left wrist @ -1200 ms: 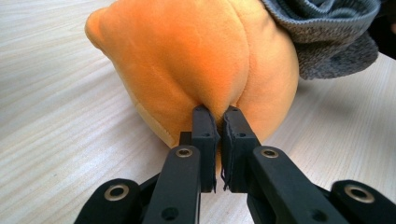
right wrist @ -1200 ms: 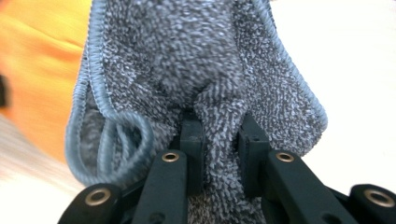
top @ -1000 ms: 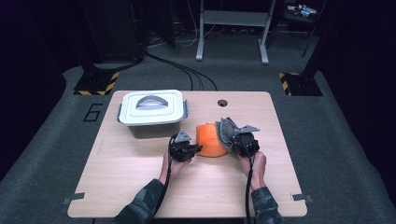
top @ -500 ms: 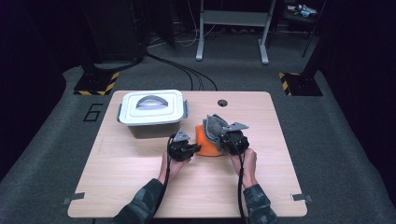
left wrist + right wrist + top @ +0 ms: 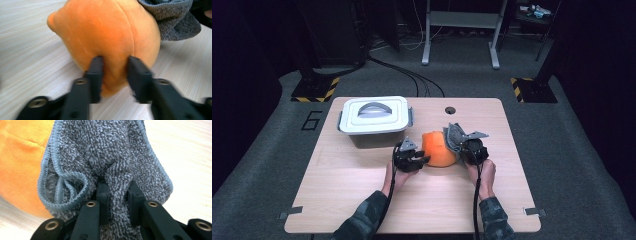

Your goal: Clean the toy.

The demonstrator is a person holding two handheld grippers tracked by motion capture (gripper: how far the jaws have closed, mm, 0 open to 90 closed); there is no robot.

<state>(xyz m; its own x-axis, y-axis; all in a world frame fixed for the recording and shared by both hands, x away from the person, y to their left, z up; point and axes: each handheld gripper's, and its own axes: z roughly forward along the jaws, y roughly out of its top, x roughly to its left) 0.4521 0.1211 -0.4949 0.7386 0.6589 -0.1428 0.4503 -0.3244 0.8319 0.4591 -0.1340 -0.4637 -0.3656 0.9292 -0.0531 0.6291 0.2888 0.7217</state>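
Light wooden table (image 5: 362, 200), white lidded box (image 5: 374, 120), orange plush (image 5: 438, 150) resting on it

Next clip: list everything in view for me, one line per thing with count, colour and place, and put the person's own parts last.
soft toy: 1, orange, middle of the table, pinched at its near edge by the left tool
cloth: 1, grey, draped on the right side of the soft toy, a fold pinched by the right tool
box: 1, white with a lid and handle, far left part of the table
table: 1, light wood, with a small round hole near its far edge
frame: 1, grey metal, on the floor beyond the table
cables: several, black, on the floor behind the table
left tool: 1, black, shut on the soft toy
right tool: 1, black, shut on the cloth
hands: 2, near side of the table, sleeves patterned dark
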